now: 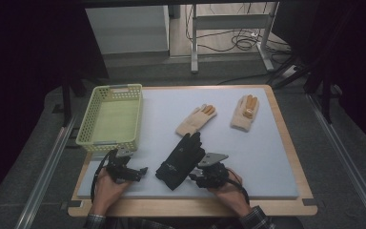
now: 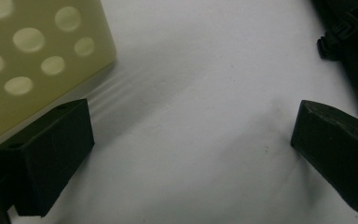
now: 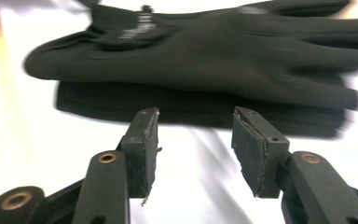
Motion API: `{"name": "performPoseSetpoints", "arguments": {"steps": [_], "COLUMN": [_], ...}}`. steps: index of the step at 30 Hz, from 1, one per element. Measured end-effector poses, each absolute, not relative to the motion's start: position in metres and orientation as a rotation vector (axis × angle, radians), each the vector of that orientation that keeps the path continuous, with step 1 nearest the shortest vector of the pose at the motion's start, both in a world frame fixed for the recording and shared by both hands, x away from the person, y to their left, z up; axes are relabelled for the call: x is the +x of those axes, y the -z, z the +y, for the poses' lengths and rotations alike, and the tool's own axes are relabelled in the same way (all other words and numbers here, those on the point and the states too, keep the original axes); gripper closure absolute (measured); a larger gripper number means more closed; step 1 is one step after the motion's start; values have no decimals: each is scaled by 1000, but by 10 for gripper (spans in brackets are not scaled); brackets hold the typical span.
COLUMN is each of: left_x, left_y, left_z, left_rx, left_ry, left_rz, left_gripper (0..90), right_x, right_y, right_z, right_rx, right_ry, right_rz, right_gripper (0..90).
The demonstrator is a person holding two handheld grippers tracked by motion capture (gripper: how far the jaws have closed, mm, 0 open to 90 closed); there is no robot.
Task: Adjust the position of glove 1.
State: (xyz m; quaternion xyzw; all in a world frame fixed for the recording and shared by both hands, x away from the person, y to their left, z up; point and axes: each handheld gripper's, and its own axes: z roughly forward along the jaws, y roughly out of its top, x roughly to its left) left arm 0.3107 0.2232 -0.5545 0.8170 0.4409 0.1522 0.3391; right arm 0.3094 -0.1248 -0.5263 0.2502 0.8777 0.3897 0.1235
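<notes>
So the black gloves (image 1: 180,161) are lying flat on the pale grey mat (image 1: 267,152), near the front edge and roughly in the middle, fingers pointing away from the person. In the right gripper view it looks like two gloves stacked one on top of the other (image 3: 205,60), with a bit of white lettering near the cuff. The right gripper (image 1: 196,175) sits just beside the cuff end of that stack, on its right, low over the mat. Its jaws are partway apart with nothing between them, just bare mat, and the tips stop a little short of the glove edge, so no grip on anything. The left gripper (image 1: 142,171) is on the other side of the gloves, close to the front corner of a pale green basket (image 1: 86,136). Its jaws are spread wide over bare mat, holding nothing, and in the left gripper view the holed basket wall (image 2: 32,56) sits right by one jaw, with the edge of the black gloves (image 2: 354,56) off past the other. Farther back on the mat there are two cream gloves with orange fingertips, one near the middle (image 1: 195,120) and one more to the right (image 1: 244,113), well apart from the black ones. The mat lies on a wooden table (image 1: 286,208).
</notes>
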Motion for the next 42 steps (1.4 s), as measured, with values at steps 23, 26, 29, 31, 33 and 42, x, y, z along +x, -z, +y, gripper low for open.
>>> {"name": "performPoseSetpoints", "arguments": {"steps": [23, 26, 29, 31, 33, 42], "left_x": [311, 310, 310, 310, 310, 308], "left_y": [554, 554, 554, 552, 550, 529], "left_z": [223, 223, 222, 219, 216, 187], "left_rx": [2122, 2117, 2102, 2100, 2113, 2089], "left_ry": [-388, -390, -397, -402, -387, -294], "left_rz": [1157, 1163, 1188, 1211, 1210, 1103], "left_gripper": [0, 0, 11, 11, 12, 14], "right_x": [367, 368, 368, 368, 368, 367], "right_y": [532, 532, 533, 533, 533, 533], "right_z": [-236, -236, -236, -236, -236, -236], "right_rx": [1055, 1068, 1071, 1068, 1067, 1065], "right_ry": [-968, -969, -970, -970, -970, -967], "right_rz": [2352, 2350, 2349, 2347, 2346, 2343], "right_gripper": [163, 148, 147, 147, 147, 147]}}
